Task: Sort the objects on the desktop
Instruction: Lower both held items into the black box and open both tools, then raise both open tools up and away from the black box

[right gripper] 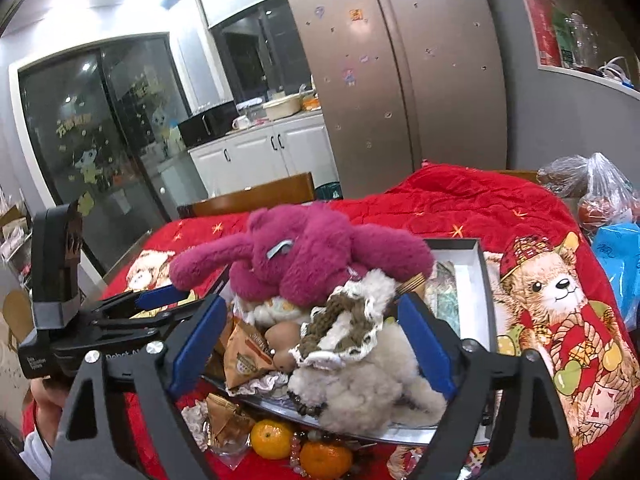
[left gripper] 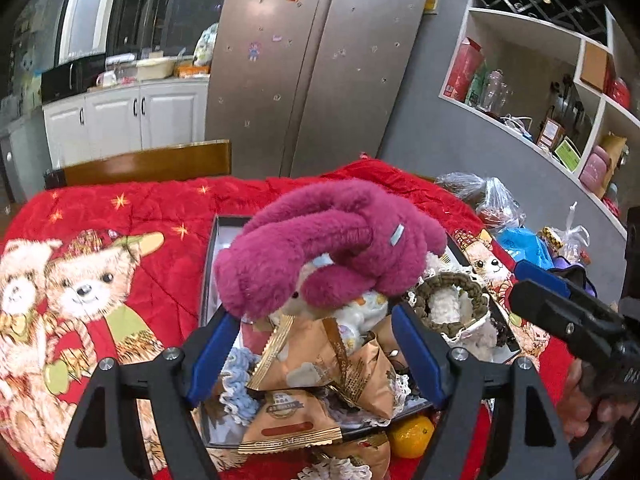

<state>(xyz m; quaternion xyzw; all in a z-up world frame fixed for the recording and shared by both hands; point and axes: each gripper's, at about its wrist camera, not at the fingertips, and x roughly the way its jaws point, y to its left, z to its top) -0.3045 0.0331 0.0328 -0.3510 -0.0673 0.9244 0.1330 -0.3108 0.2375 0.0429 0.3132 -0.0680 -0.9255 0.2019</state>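
Both grippers stood open over a crowded box [left gripper: 212,248] that sat on the red bear-print cloth [left gripper: 132,216] covering the surface. The left gripper [left gripper: 316,344] had its blue pads spread wide apart, with brown snack packets [left gripper: 320,364] lying between them but not pressed. The right gripper [right gripper: 312,344] was likewise spread, its pads clear of the white fluffy toy [right gripper: 360,388] and the brown crocheted piece [right gripper: 340,328] lying on that toy. A magenta plush toy [left gripper: 320,240] lay across the top of the heap in the box, toward its far edge, held by neither gripper. Two oranges [right gripper: 272,438] rested on the cloth just outside the box's near edge, beside a string of beads [right gripper: 296,452]. Plastic bags [left gripper: 496,200] were piled at the far right corner of the surface.
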